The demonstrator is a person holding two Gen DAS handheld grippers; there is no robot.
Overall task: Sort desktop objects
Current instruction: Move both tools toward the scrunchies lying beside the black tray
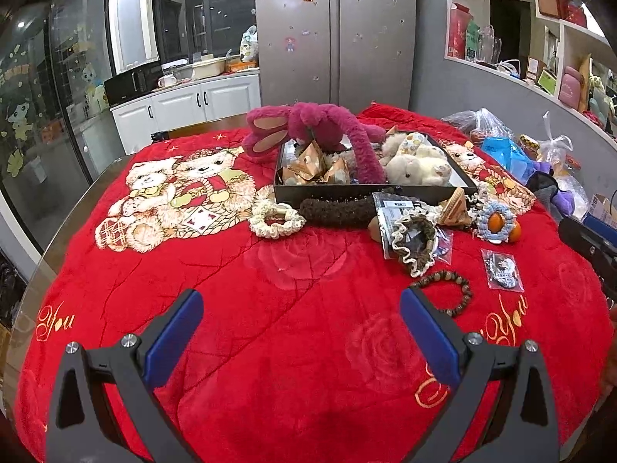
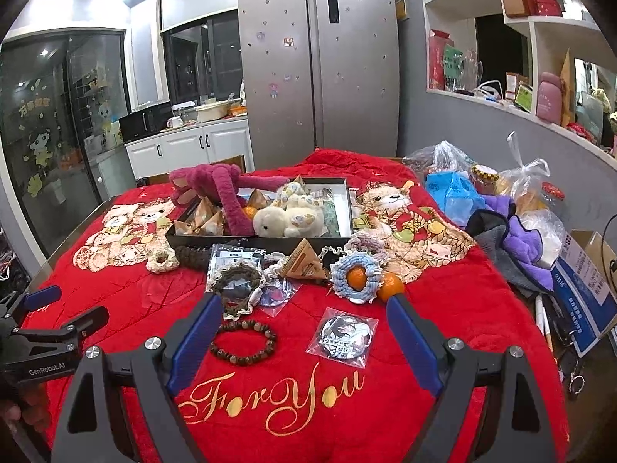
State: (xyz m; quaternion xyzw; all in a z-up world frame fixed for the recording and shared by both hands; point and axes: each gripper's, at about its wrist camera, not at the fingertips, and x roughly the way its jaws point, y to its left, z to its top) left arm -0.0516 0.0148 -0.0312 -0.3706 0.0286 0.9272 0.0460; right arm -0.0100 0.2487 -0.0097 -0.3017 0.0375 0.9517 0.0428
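We held the left gripper (image 1: 300,332) wide apart and empty above the red blanket (image 1: 270,347), and the right gripper (image 2: 304,332) likewise gaped with nothing in it. A bead bracelet (image 2: 243,342) lay just beside its left finger, a bagged badge (image 2: 344,336) between the fingers. Farther off, the dark tray (image 2: 266,242) held a cream plush toy (image 2: 287,218) and a pink plush rabbit (image 2: 219,189).

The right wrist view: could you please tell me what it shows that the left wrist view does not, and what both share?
Only the right wrist view shows the gold "For You" lettering whole, two pens at the cloth's edge, and the left tool open. Only the left wrist view shows bare red cloth between its own fingers. Both share the black tray, bead bracelet and bagged badge.
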